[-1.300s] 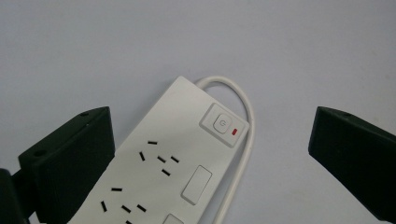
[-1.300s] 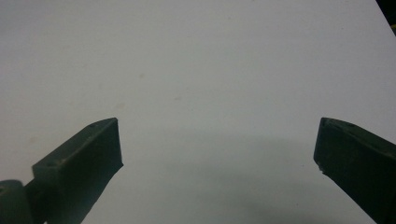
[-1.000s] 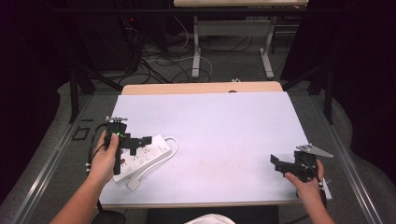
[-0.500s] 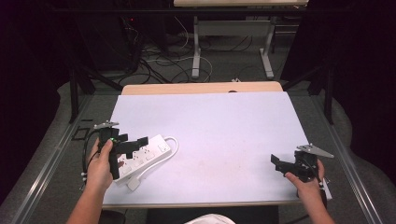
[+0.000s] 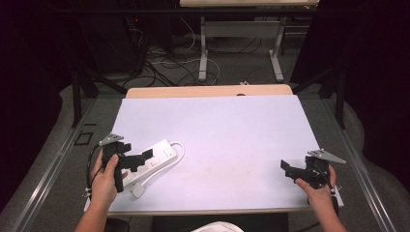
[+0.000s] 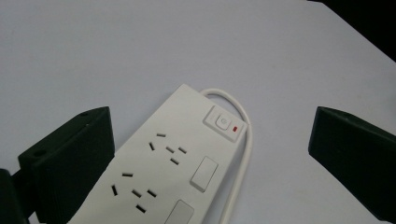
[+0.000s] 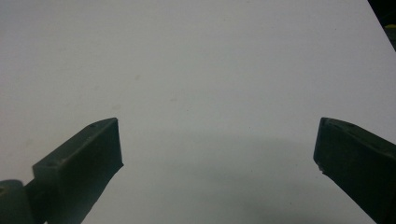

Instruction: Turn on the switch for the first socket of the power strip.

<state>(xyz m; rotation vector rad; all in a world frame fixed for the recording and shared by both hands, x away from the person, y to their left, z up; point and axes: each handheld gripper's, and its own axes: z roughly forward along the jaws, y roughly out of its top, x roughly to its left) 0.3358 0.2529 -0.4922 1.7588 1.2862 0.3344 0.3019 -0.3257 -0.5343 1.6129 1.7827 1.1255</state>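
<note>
A white power strip (image 5: 152, 162) lies at the front left of the white table (image 5: 227, 130), its cord looping around the far end. In the left gripper view the power strip (image 6: 173, 168) shows several sockets, a switch button and a small red light. My left gripper (image 5: 145, 157) hovers over the strip, open, its jaws wide apart with the strip between and below them (image 6: 210, 140). My right gripper (image 5: 286, 168) sits near the front right edge, open over bare table (image 7: 217, 140), holding nothing.
A wooden strip (image 5: 208, 91) borders the table's far edge. Beyond it stand desk legs (image 5: 203, 48) and tangled cables (image 5: 164, 63) on the floor. Metal rails (image 5: 53, 169) run along both sides of the table.
My left gripper has drawn back toward the front left edge and tilted, staying above the power strip. The right gripper has stayed in place.
</note>
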